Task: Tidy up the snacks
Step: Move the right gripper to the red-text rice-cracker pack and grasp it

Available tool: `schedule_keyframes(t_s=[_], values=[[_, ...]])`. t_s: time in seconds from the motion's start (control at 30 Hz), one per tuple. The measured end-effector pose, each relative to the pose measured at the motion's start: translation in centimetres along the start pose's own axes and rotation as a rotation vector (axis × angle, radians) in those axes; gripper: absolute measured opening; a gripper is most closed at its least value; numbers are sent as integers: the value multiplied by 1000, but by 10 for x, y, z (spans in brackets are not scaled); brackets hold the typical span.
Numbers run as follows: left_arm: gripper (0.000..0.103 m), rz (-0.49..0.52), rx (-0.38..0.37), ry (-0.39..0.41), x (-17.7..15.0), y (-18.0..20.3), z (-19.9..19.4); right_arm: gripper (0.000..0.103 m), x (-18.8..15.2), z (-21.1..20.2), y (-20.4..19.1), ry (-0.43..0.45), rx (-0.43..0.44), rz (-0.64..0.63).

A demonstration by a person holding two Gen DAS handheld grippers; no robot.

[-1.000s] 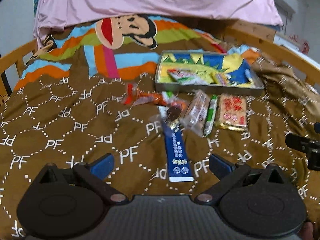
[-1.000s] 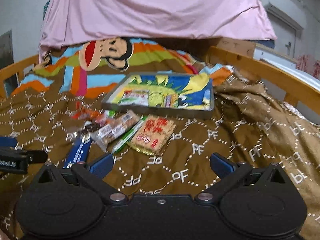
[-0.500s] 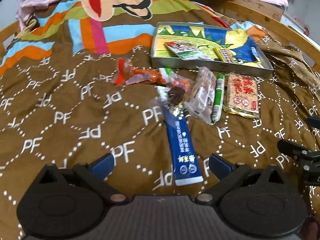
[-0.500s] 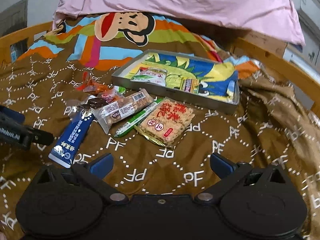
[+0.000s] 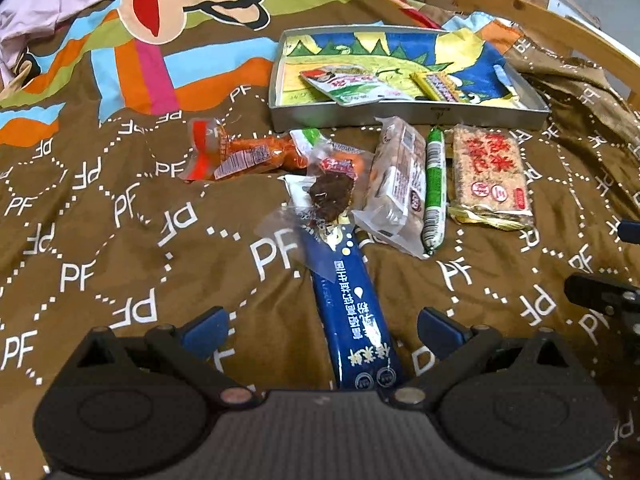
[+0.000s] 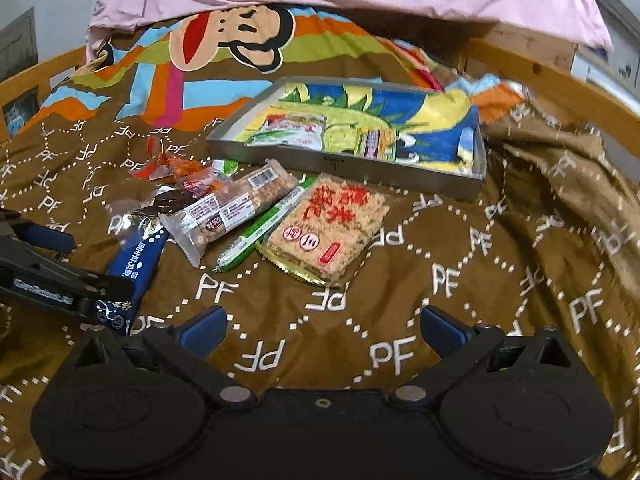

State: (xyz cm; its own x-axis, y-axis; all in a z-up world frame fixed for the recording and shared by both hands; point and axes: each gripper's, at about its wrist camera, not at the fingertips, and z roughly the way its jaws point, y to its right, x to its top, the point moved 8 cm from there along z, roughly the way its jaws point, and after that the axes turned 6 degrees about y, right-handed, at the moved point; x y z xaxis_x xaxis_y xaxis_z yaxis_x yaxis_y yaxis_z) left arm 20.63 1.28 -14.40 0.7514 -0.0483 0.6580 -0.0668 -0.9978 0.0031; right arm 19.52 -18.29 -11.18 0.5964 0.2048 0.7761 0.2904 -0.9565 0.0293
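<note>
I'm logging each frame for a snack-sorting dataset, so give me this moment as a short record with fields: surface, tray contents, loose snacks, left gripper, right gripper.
surface: brown bedspread
tray: metal tray holding a green-and-white packet and a yellow bar
loose snacks: blue packet, dark jerky pack, orange pack, clear-wrapped bar, green sausage stick, rice cracker pack
left gripper: open, straddling the blue packet's near end
right gripper: open, over bare bedspread

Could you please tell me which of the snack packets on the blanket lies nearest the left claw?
The long blue packet: its near end lies between the open fingers of the left claw, while the other loose snacks lie farther off, toward the tray.
</note>
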Motion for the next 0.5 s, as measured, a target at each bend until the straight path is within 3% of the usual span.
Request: schedule_keyframes(t_s=[0.3, 0.5], values=[[97, -17, 22, -11, -1, 1, 4, 102, 9, 23, 7, 14, -10, 38], [85, -25, -4, -18, -4, 3, 7, 99, 22, 60, 8, 0, -7, 90]])
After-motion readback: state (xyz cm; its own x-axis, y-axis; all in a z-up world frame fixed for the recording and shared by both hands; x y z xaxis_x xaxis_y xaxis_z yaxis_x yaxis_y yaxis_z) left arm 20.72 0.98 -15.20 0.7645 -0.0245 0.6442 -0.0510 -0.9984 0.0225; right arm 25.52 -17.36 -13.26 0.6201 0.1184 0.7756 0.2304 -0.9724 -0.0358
